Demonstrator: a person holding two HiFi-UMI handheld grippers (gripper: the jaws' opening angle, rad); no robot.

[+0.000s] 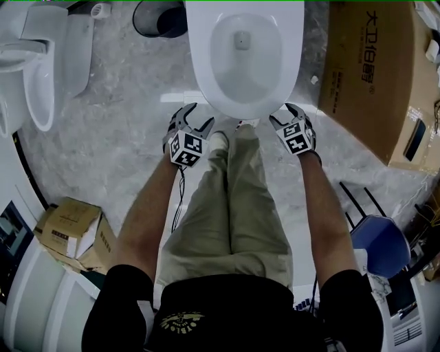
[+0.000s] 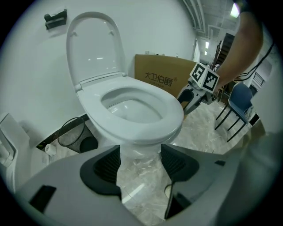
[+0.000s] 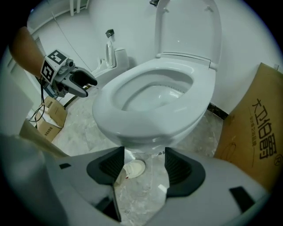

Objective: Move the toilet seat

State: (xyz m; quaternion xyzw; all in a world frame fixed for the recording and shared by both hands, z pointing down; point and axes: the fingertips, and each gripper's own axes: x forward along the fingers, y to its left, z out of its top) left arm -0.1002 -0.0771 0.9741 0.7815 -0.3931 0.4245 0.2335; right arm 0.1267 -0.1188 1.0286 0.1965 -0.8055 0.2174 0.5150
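- The left gripper [image 2: 140,164] has its fingers [image 2: 104,166] spread wide and holds nothing. Only the marble floor [image 2: 142,182] shows in the gap.
- The right gripper [image 3: 143,166] is the same, with wide, empty fingers [image 3: 179,167]. A pale shoe [image 3: 132,169] shows on the floor through the gap.
- Both grippers hang just beside the near rim of the bowl — one at its left, one at its right.
- The toilet seat [image 2: 173,111] lies flat on the bowl, and the lid [image 2: 93,44] stands upright at the far wall.
- Further out are a cardboard box [image 1: 364,75] to the right, a dark waste bin [image 1: 155,19] at far left, a second toilet [image 1: 38,75] at left and a blue chair [image 1: 378,244] at near right.
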